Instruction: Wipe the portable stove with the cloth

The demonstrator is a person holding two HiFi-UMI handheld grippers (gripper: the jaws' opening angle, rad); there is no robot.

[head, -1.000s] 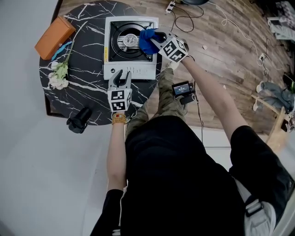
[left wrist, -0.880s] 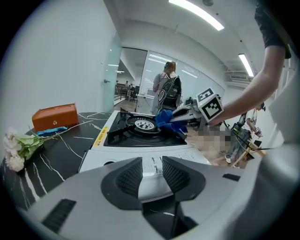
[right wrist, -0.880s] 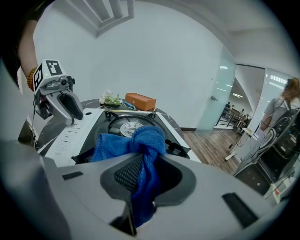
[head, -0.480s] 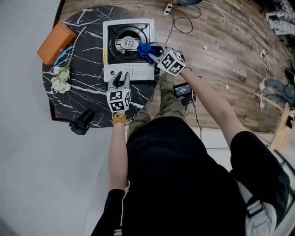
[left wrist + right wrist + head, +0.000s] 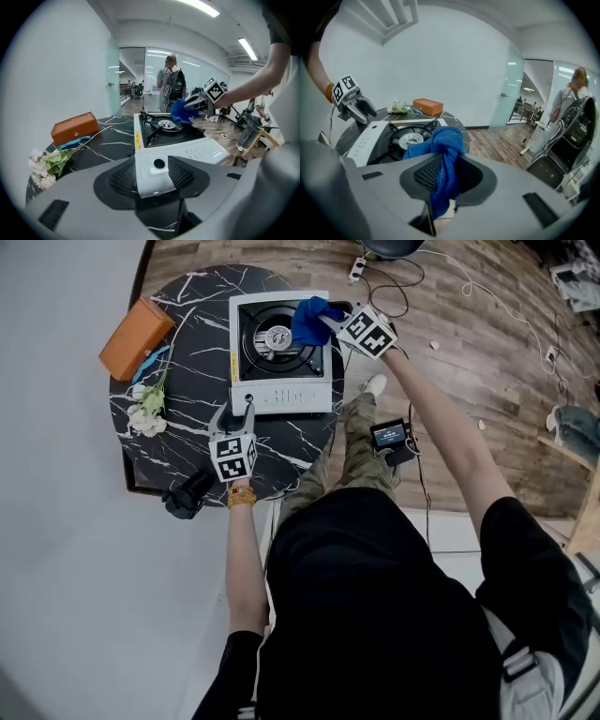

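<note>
My left gripper (image 5: 235,411) sits at the 7 o'clock corner of the white portable gas stove with a black top (image 5: 281,395), on the round black marble table (image 5: 187,343); its jaws have just been opening and now stand fairly wide. In the left gripper view the stove's white front corner, with its small round knob hole, fills the gap between the meshed pads (image 5: 117,180); the pads flank it on either side and I see neither one pressing on it.

My right gripper (image 5: 333,317) comes in from 3 o'clock; its jaws are narrow and clamped on the blue knitted cloth (image 5: 309,321). In the right gripper view the fabric is bunched between the pads, with a fold spilling past the tips.

The cloth hangs over the stove's black top at about 1 o'clock from the round silver burner (image 5: 277,337); I cannot tell whether it touches the surface.

A rectangular orange box (image 5: 137,337) lies at 10 o'clock of the stove; a bunch of white flowers (image 5: 146,413) lies at 8 o'clock, near the table's edge.
</note>
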